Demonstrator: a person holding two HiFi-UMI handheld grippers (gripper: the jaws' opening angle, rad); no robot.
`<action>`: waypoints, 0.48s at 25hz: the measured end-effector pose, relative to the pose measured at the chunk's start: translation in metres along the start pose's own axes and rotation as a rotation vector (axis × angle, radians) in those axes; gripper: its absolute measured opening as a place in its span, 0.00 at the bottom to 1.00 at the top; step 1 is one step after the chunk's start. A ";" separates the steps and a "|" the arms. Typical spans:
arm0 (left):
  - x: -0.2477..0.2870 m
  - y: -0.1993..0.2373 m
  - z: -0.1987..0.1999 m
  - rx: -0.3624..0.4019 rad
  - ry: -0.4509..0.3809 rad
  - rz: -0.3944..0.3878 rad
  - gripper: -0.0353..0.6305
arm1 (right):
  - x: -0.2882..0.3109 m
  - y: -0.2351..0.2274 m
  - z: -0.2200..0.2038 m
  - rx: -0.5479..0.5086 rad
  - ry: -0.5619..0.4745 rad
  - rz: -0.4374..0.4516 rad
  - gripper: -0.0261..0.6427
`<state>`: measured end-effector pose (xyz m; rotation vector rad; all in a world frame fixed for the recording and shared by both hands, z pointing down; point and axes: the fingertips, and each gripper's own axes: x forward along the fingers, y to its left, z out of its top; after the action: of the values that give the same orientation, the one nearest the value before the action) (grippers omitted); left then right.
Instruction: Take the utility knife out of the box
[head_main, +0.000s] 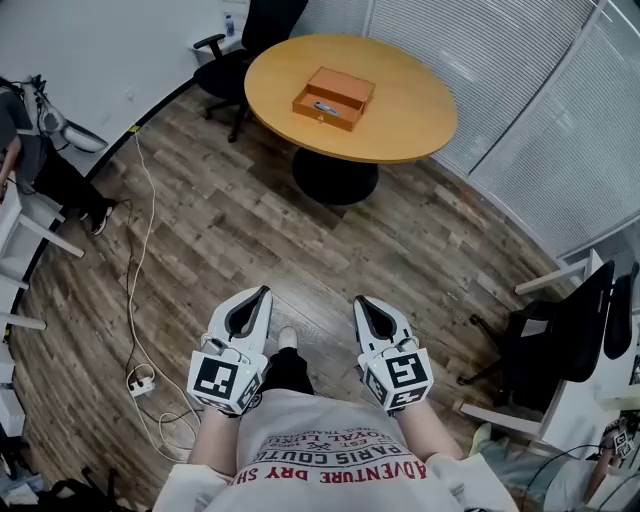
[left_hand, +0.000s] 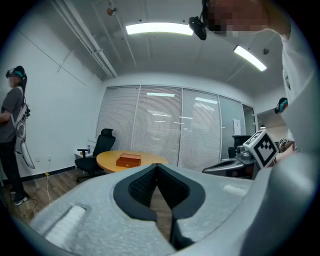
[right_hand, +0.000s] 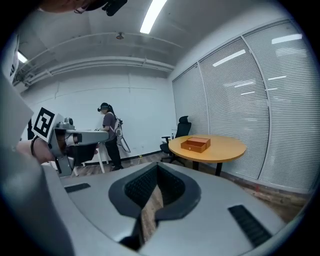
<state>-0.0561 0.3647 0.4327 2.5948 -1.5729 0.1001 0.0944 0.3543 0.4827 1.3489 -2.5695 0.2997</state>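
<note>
Standing well apart from the round surface (head_main: 410, 110), the person holds the left tool (head_main: 262, 296) and the right tool (head_main: 362, 303) low, both with jaws together and empty. On the surface rests the open box (head_main: 338, 120), with the utility knife (head_main: 325, 107) lying inside.

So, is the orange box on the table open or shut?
Open: the head view looks down into the box, where a small object lies inside.

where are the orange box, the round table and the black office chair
orange box (head_main: 308, 108), head view, front wall
round table (head_main: 405, 100), head view, bare top
black office chair (head_main: 268, 20), head view, backrest
</note>
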 end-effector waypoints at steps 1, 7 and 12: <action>0.007 0.011 0.002 -0.004 -0.005 0.001 0.05 | 0.011 -0.002 0.004 -0.002 0.001 -0.004 0.05; 0.047 0.076 0.011 -0.021 0.004 0.006 0.05 | 0.079 -0.011 0.033 -0.014 0.018 -0.024 0.05; 0.075 0.132 0.032 -0.029 0.008 0.021 0.05 | 0.132 -0.017 0.056 -0.018 0.050 -0.052 0.05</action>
<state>-0.1384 0.2340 0.4167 2.5542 -1.5870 0.0883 0.0303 0.2261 0.4690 1.3815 -2.4857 0.2963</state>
